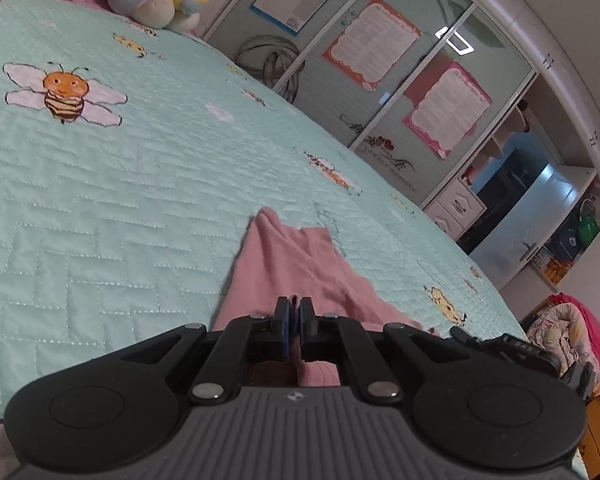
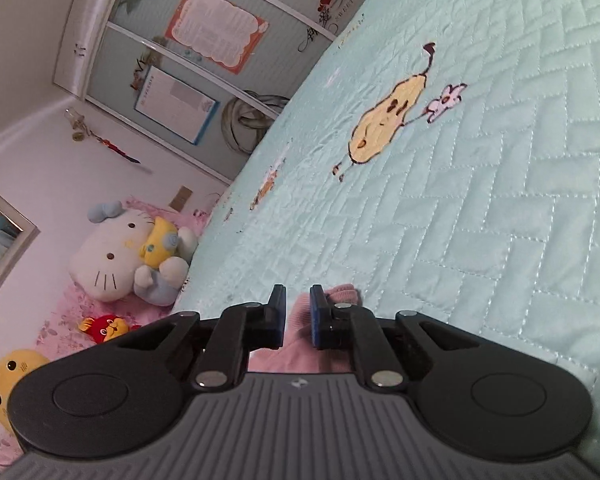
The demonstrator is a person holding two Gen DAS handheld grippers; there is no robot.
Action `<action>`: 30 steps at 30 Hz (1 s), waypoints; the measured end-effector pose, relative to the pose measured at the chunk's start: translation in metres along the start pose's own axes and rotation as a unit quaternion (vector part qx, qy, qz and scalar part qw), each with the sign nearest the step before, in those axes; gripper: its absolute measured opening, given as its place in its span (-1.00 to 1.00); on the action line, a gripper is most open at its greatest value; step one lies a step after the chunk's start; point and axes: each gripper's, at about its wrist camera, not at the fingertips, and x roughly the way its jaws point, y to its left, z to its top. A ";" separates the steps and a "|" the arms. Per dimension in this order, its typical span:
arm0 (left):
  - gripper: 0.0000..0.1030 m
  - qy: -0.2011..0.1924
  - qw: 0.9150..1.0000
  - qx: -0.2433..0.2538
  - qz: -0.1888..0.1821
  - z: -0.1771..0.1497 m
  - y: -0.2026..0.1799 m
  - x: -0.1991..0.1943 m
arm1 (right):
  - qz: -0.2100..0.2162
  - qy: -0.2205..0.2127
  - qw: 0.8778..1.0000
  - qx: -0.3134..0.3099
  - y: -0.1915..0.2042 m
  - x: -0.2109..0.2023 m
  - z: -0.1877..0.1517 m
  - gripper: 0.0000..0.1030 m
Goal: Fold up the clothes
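Observation:
A pink garment (image 1: 296,264) lies on a mint quilted bedspread (image 1: 100,208) and runs away from my left gripper (image 1: 295,304). That gripper is shut, with a fold of the pink cloth pinched between its pads. In the right wrist view my right gripper (image 2: 298,294) is open, its jaws a small gap apart. A bunched edge of the pink garment (image 2: 300,344) sits in that gap and under the fingers, unclamped. The other gripper's black body (image 1: 512,350) shows at the right edge of the left wrist view.
Plush toys (image 2: 128,252) lie on a pink sheet at the head of the bed. A wardrobe with sliding doors and posters (image 1: 372,44) stands beyond the far bed edge. Drawers (image 1: 456,204) and a pile of clothes (image 1: 564,332) are at the right.

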 end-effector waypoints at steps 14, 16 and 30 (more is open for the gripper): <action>-0.95 0.011 1.000 0.005 0.011 -0.002 -0.002 0.004 | 0.045 -0.019 0.998 -0.033 0.017 -0.028 -0.014 -1.00; -0.95 0.016 1.000 0.007 0.014 -0.001 -0.002 0.006 | 0.032 -0.019 0.999 -0.036 0.016 -0.028 -0.015 -0.96; -0.90 0.025 0.999 0.001 0.021 -0.002 0.001 0.010 | -0.030 -0.030 0.996 -0.078 0.032 -0.028 -0.012 -0.54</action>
